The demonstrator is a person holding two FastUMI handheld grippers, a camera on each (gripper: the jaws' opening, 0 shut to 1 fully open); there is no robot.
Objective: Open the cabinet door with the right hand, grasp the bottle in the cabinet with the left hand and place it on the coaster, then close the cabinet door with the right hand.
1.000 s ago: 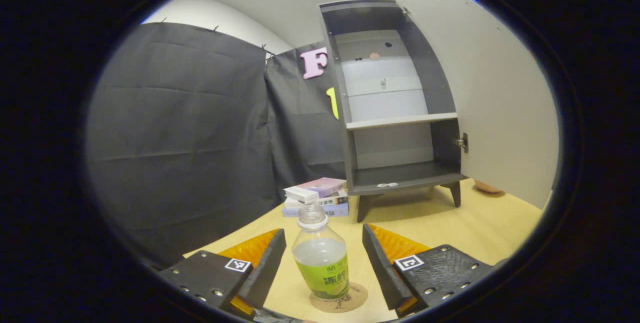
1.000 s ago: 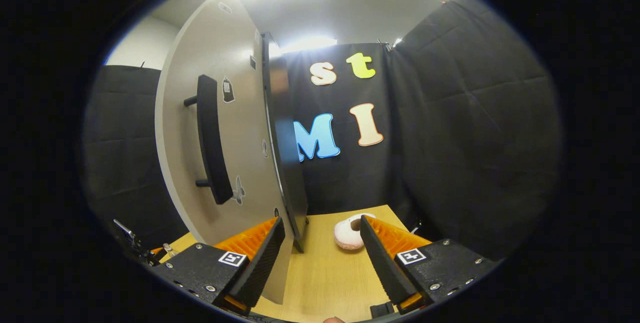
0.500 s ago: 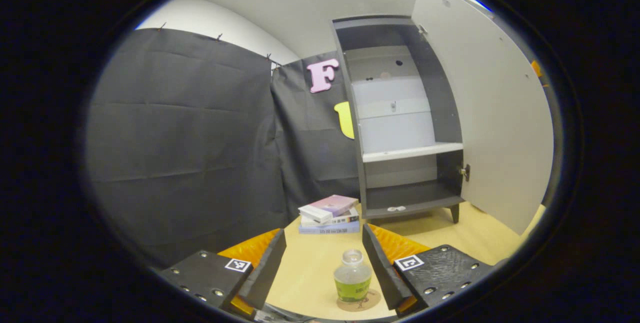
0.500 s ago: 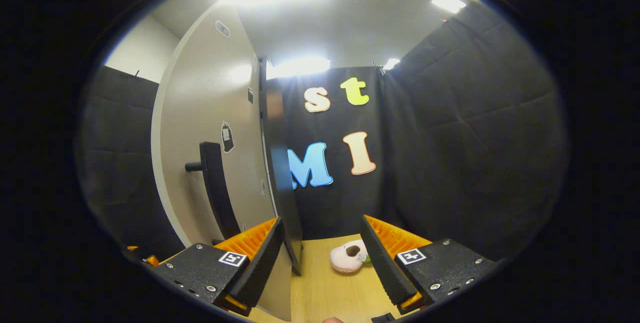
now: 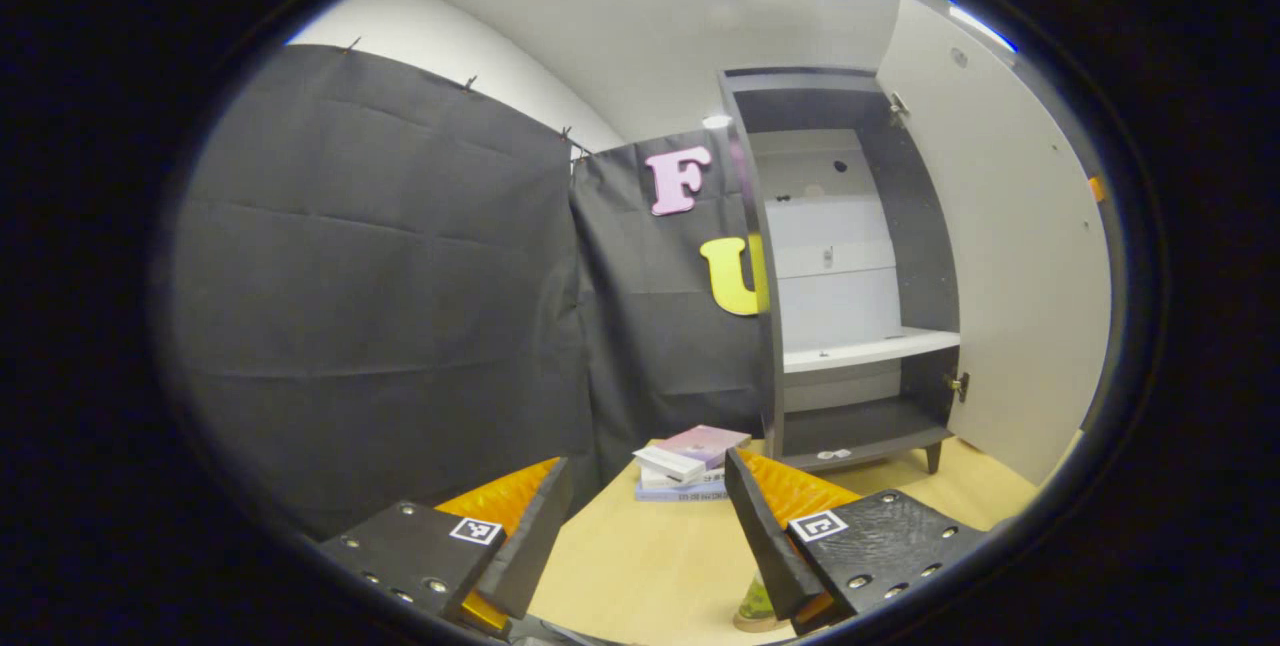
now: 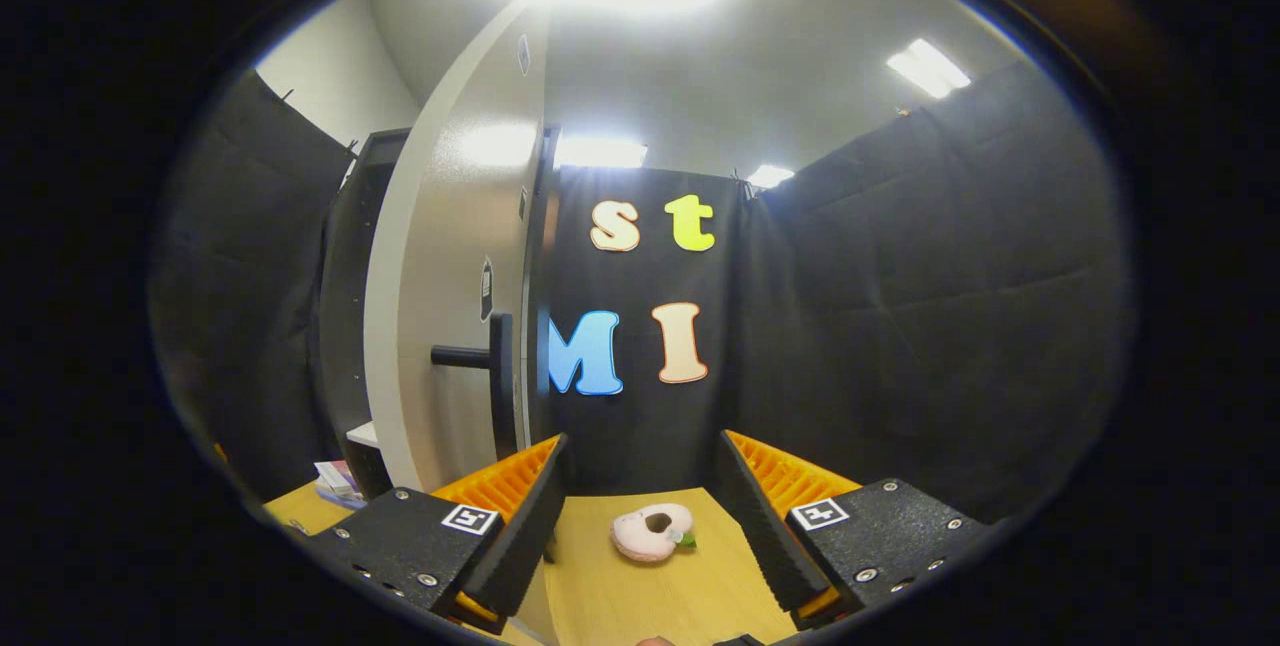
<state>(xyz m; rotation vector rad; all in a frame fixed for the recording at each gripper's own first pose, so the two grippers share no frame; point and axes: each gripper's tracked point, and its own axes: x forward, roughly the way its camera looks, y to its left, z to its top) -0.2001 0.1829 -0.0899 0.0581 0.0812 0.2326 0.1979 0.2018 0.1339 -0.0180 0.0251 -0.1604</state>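
The bottle (image 5: 757, 602) stood on its coaster (image 5: 752, 623) at the bottom edge of the left gripper view, beside the released left claw (image 5: 648, 526). Upper right, the cabinet door (image 5: 1010, 256) hung wide. In the right gripper view, the right claw (image 6: 640, 516) gaped empty near the door's handle (image 6: 497, 381), a rigid bar likely best gripped mid-length; the panel probably swings lightly.

Both views low, facing the shared cabinet door (image 5: 1010, 256)
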